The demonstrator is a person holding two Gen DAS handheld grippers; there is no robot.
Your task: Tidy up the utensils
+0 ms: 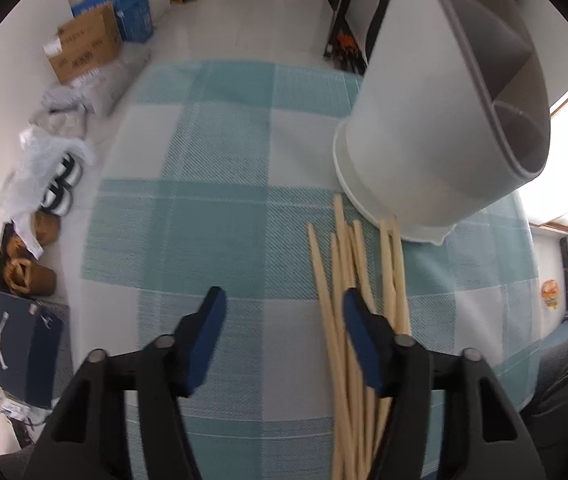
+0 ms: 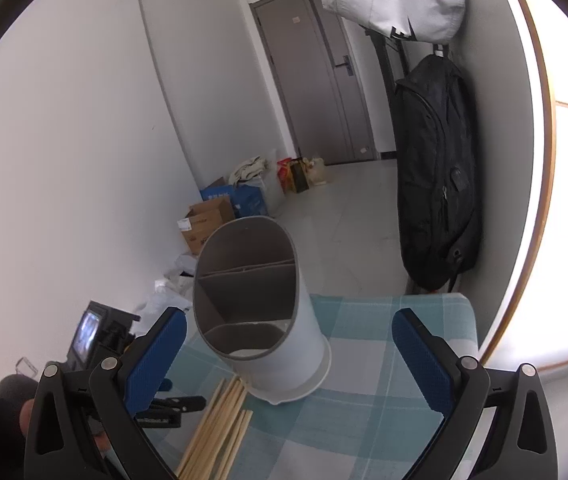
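My left gripper [image 1: 282, 300] points down at the checked tablecloth [image 1: 204, 208], jaws partly apart, nothing between the blue pads [image 1: 212, 340]. No earlier look, so I only say they stand half open, not gripping. The right-hand pad sits on top of the chopsticks [image 1: 339, 280], which lie in a loose bundle on the cloth; whether it touches them I cannot tell. Chopstick tips reach up to the base of the utensil holder [image 1: 423, 140], a pale grey oval cup with dividers inside, standing upright on the cloth just beyond them.

My right gripper [image 2: 287, 340] is wide open, empty, pointing across the table toward the utensil holder [image 2: 260, 312], which stands between its pads in view but farther off. Holder compartments look empty from here. Chopsticks [image 2: 220, 424] lie in front-left of the holder, ends touching or just beside its base. Left gripper's black tip shows by them in this view.

Boxes [image 1: 84, 48] and bags on the floor beyond; black backpack [image 2: 435, 184] hangs on the wall.
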